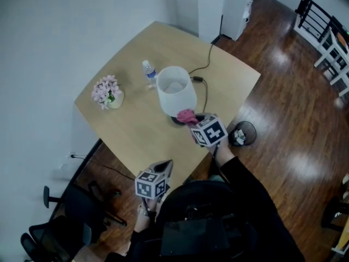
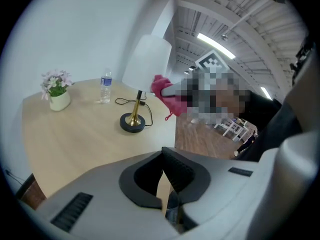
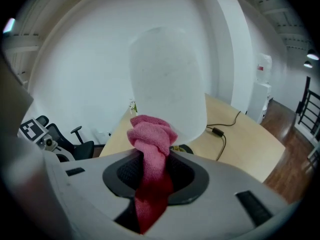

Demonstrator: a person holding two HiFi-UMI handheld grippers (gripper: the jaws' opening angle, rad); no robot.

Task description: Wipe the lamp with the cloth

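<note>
Looks to me like the wiping is only at the contact stage. The right gripper (image 3: 150,171) has its jaws clamped on the pink cloth (image 3: 150,139), and the bunched end sticks out front, right up against the lower edge of the lamp (image 1: 175,90) shade on the side facing the person. I can't swear it's actually touching, but it's right there. Nothing shows how much of the shade has been covered, so my guess is the rest of the shade, the stem and the base are all left to do. The left gripper (image 2: 164,170) is idle, jaws fully together with nothing between them, hanging near the table (image 1: 133,132) edge closest to the person. The head view gives the layout: lamp mid-table, water bottle (image 1: 149,72) and flower pot (image 1: 107,93) beyond it, but the shade hides the stand. The left gripper view fills that in with the gold stem and dark round base (image 2: 132,123), plus the cloth at the shade's bottom rim. Only the right gripper view shows the grip itself.
</note>
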